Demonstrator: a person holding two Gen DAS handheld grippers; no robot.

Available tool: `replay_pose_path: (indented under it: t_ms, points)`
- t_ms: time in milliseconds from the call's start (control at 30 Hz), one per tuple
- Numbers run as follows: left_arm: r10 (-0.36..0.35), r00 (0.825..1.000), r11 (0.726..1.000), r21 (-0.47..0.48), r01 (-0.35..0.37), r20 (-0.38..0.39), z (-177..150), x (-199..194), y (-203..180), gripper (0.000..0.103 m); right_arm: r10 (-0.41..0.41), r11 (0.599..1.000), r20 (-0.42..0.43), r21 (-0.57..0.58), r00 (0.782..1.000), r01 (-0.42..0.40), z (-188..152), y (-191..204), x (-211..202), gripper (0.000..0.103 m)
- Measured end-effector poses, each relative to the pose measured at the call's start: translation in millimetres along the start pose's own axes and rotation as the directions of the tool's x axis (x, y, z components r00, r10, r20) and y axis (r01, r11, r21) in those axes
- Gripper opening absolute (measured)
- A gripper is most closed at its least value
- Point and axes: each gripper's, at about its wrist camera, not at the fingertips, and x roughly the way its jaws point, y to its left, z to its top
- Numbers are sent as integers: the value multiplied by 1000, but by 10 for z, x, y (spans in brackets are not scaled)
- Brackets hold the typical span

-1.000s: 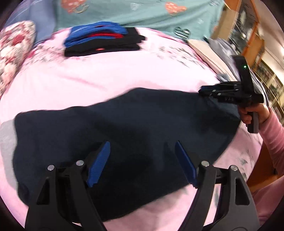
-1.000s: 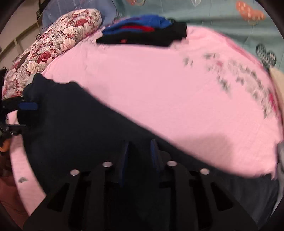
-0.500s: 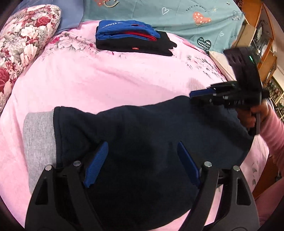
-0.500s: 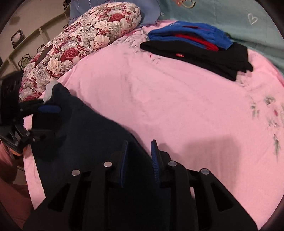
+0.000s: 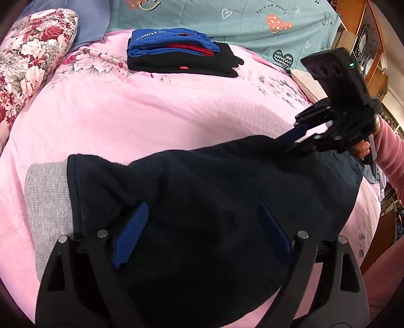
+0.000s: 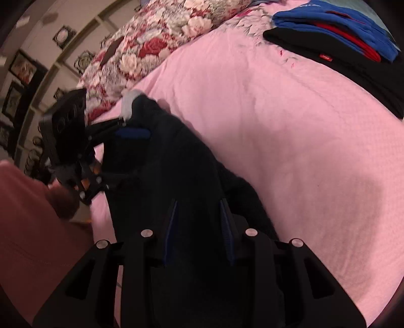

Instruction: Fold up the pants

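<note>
Dark navy pants (image 5: 202, 201) with a grey waistband (image 5: 48, 191) lie across the pink bed; they also show in the right wrist view (image 6: 176, 171). My left gripper (image 5: 199, 232) has its blue-padded jaws wide apart over the pants, near the waistband end, holding nothing. My right gripper (image 6: 198, 222) is shut on a fold of the navy cloth at the other end and lifts it; it shows in the left wrist view (image 5: 293, 138) at the pants' far right edge. The left gripper shows in the right wrist view (image 6: 126, 146).
A stack of folded clothes (image 5: 181, 53), blue, red and black, sits at the back of the pink bedspread (image 5: 151, 108). A floral pillow (image 5: 27, 63) lies at the left. A teal quilt (image 5: 252, 20) and wooden shelves (image 5: 366, 37) are behind.
Both grippers moved over the bed; the pants shifted so the grey waistband shows at the left. The right gripper has carried its end of the cloth up and inward.
</note>
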Motion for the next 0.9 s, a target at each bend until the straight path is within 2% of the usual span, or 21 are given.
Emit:
replay_pose_path:
  t_ms: [100,133,267,300,333,367,433,467,533,633,700,733,800,833,867,900]
  points:
    - [-6,1000,1000,-1,6,0,1,3,8,90,-111,993,-49,21,993,112,-17,-89,63,34]
    - [-8,1000,1000,-2,8,-1,0,3,11,90,-112,993,-60,37,992,114,-22,-133,83,34]
    - [-10,1000,1000,-3,10,0,-5,2,11,90,40,997,-62,62,997,-36,-30,-175,80,38]
    - [-12,1000,1000,-3,12,0,-5,2,11,90,129,990,-53,69,990,-125,-17,-179,57,41]
    - [-13,1000,1000,-3,13,-1,-6,2,10,91,170,984,-48,68,984,-166,-7,-182,45,43]
    - [-14,1000,1000,-3,14,-1,-6,4,11,91,171,984,-41,59,984,-169,14,-202,52,45]
    - [-15,1000,1000,-4,15,0,-10,2,8,91,106,992,-44,80,993,-102,70,-286,111,45]
    - [-15,1000,1000,-4,15,0,-9,3,10,91,118,988,-51,105,992,-112,83,-348,150,45]
    - [-19,1000,1000,-6,19,1,-9,1,11,91,230,966,-55,134,972,-221,84,-413,228,47]
    - [-26,1000,1000,-9,26,-1,-4,8,14,91,368,926,-67,121,928,-358,111,-363,317,47]
    - [-28,1000,1000,-10,28,-1,-3,5,25,91,387,915,-36,140,922,-378,164,-401,364,47]
    - [-27,1000,1000,-12,27,1,-4,3,25,91,372,918,-13,152,928,-366,197,-439,376,47]
    - [-27,1000,999,-17,27,4,-3,-1,37,91,307,934,55,173,950,-312,263,-566,335,40]
    - [-29,1000,999,-21,29,5,-2,-3,42,91,303,931,77,189,950,-312,283,-643,328,35]
    - [-31,1000,999,-24,31,6,0,-4,51,91,295,928,86,210,952,-307,282,-715,339,19]
    - [-31,999,999,-26,32,7,2,-6,56,91,276,928,92,233,957,-291,264,-788,371,8]
